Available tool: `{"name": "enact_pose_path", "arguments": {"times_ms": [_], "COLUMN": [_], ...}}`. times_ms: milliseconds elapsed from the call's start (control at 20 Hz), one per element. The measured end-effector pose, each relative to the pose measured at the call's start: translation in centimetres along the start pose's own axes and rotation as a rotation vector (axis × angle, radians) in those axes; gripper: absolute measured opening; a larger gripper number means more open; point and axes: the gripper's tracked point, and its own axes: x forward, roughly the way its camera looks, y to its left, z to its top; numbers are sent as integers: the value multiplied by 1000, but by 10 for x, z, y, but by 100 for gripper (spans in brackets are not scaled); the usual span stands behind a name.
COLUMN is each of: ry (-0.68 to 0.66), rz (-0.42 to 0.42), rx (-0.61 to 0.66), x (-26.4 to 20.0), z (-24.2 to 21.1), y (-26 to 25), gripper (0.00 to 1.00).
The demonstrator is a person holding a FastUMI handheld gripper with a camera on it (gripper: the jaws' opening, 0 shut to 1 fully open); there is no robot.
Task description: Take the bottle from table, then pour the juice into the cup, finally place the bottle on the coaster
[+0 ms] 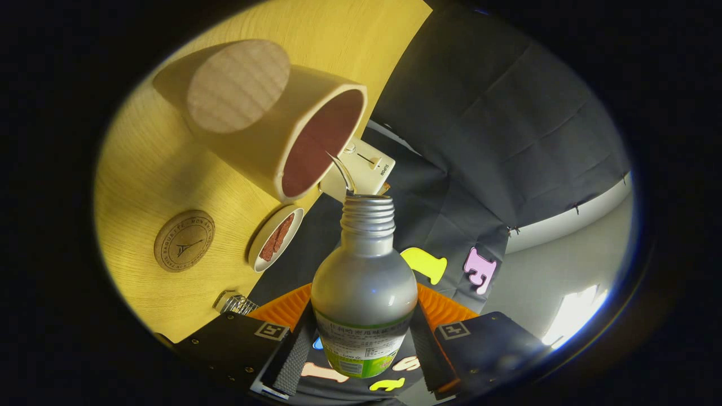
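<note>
claw (364, 344) pinching bottle (364, 293) on both sides, bottle tipped, thin stream from its mouth into cup (282, 129), coaster (184, 241) on bench (146, 169)

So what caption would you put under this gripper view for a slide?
Hand-held gripper shut on the tilted bottle, a thin stream running from its open mouth into the cup, coaster waiting on the table.
</note>
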Motion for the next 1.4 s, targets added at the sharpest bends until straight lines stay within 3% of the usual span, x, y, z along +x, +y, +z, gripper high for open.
{"name": "enact_pose_path", "arguments": {"times_ms": [650, 1150, 1400], "ry": [-4, -15, -2], "rz": [14, 64, 124], "rx": [1, 124, 256], "x": [-3, -8, -7], "z": [3, 14, 14], "y": [9, 18, 24], "gripper": [81, 81, 81]}}
